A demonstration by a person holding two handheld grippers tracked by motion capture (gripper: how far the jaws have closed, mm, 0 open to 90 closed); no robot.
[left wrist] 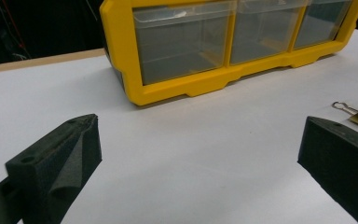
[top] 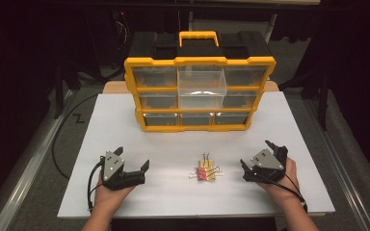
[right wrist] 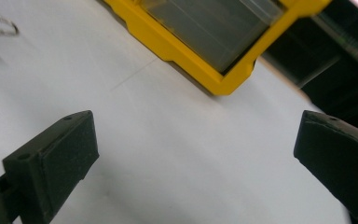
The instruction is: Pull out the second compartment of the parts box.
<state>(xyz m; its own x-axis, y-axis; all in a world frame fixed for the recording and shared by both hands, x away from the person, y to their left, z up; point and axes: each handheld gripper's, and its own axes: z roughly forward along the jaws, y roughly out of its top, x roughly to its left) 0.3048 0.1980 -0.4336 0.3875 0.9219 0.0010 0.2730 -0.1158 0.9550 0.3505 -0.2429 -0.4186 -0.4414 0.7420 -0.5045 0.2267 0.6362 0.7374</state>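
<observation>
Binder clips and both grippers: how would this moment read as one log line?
left gripper: open, empty | right gripper: open, empty | clips: piled on table between grippers, untouched | organizer: middle drawer pulled out

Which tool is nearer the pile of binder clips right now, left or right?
Right, narrowly. The right tool sits open just to the right of the binder clips; the left tool sits open to their left, across a slightly wider gap of bare table. Neither touches them.
</observation>
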